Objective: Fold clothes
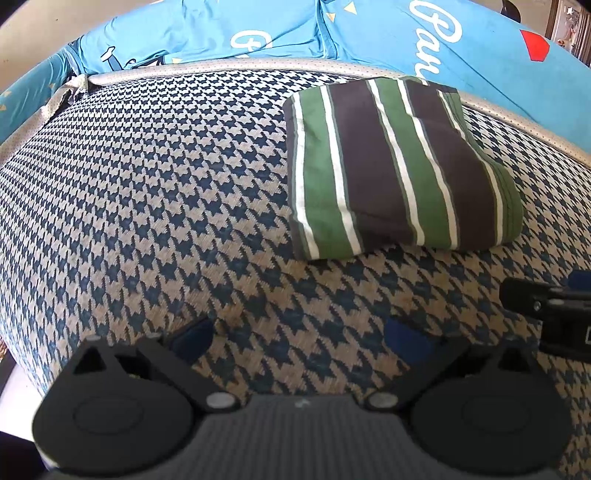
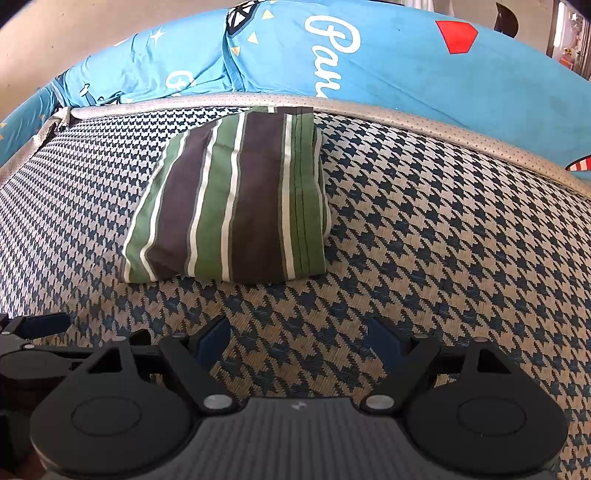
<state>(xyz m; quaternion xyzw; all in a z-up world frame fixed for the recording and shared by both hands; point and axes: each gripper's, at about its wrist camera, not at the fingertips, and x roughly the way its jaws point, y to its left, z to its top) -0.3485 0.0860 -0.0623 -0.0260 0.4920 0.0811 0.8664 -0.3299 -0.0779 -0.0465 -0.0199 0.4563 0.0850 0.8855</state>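
A folded garment with green, brown and white stripes (image 1: 399, 166) (image 2: 232, 199) lies flat on a houndstooth cushion (image 1: 147, 192) (image 2: 443, 229). My left gripper (image 1: 299, 339) hovers over the cushion short of the garment's near edge, its jaws wide apart with only cushion between the blue fingertips (image 1: 192, 339). My right gripper (image 2: 299, 339) also stands open a little before the garment, nothing between its blue fingertips (image 2: 384, 341). Each gripper shows at the edge of the other's view: the right gripper (image 1: 554, 314), the left gripper (image 2: 33, 332).
Behind the cushion's pale piped rim (image 1: 221, 68) (image 2: 406, 114) lies bright blue bedding with white lettering and a red shape (image 1: 443, 40) (image 2: 369, 48). A beige wall (image 2: 74, 33) rises at the upper left.
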